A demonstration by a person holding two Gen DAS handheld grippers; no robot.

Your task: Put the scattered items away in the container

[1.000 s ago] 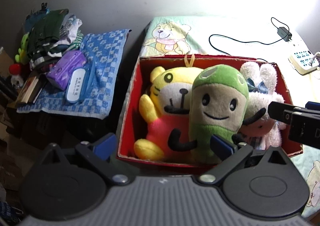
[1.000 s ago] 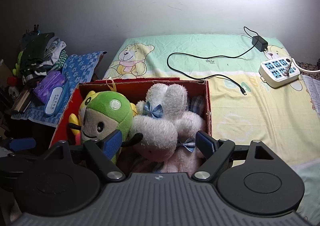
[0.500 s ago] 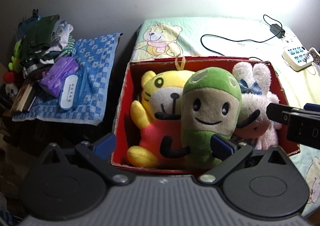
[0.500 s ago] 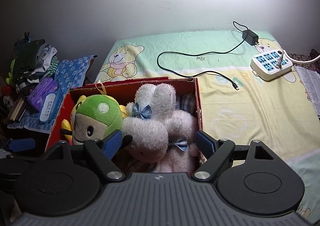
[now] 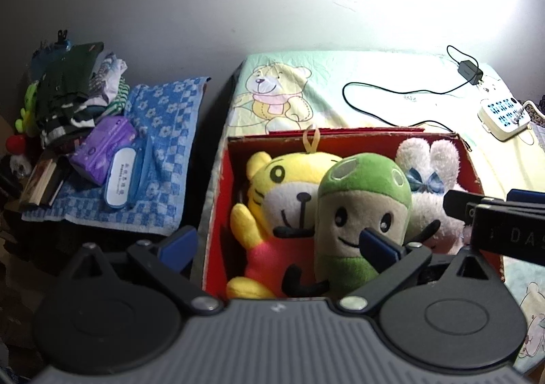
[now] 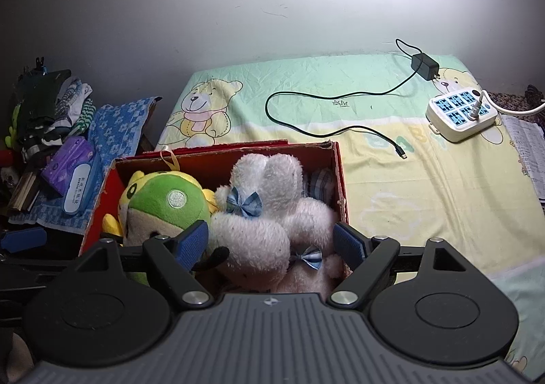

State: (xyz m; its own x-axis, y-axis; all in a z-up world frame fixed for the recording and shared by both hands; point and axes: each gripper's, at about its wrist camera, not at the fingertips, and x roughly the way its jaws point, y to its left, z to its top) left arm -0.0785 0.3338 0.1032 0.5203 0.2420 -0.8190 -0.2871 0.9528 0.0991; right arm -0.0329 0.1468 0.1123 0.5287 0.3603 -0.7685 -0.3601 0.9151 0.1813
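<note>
The red box [image 5: 218,200] held a tiger [image 5: 272,193], green doll [image 5: 361,213] and rabbit [image 6: 265,213], rabbit at 3 o'clock; both grippers [image 5: 279,244] [image 6: 272,242] gaped empty; "DAS" showed.

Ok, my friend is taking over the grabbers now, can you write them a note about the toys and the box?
Left gripper: open, empty, at the near edge of the red box.
Right gripper: open, empty, over the white bunny.
In the box: yellow tiger, green plush and the bunny.
Done: all three toys are in.
Left: no loose toys show on the bed sheet; only a black charger cable and a power strip lie there. Check whether those belong in the box.
</note>
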